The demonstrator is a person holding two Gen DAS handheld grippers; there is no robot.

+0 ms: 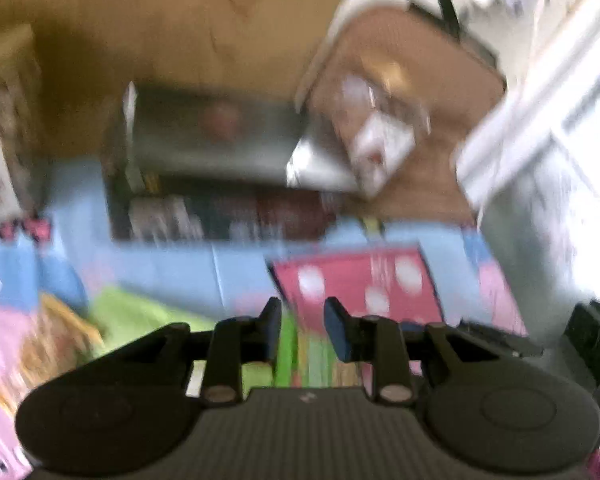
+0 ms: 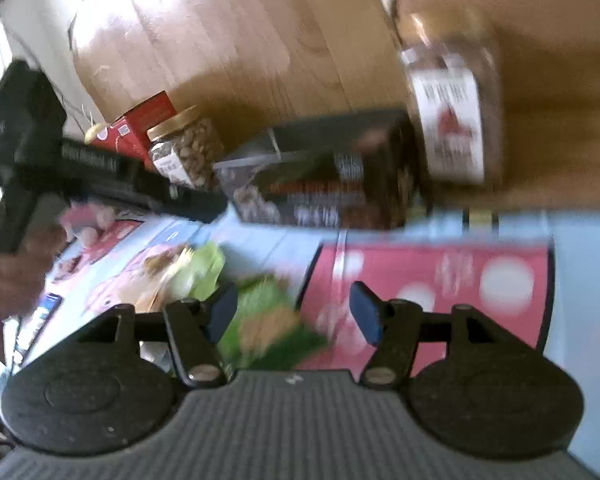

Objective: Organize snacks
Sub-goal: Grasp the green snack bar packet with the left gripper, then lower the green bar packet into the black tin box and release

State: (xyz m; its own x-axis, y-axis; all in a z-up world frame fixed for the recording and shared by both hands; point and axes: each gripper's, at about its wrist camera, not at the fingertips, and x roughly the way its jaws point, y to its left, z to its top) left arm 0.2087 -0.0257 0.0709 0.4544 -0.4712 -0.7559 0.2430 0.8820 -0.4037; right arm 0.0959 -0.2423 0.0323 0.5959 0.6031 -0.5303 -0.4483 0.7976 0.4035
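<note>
Two grippers over blue mat (image 2: 580, 232), both views blurred. Left gripper (image 1: 302, 328): jaws parted narrowly, nothing gripped. Right gripper (image 2: 294, 312): jaws spread wide, nothing gripped. Dark snack box (image 2: 324, 168) lying flat at mat's far edge, long axis along that edge. Labelled jar (image 2: 452, 96) just beyond mat, tilted. Green packet (image 2: 268, 320) on mat, orientation unclear.
</note>
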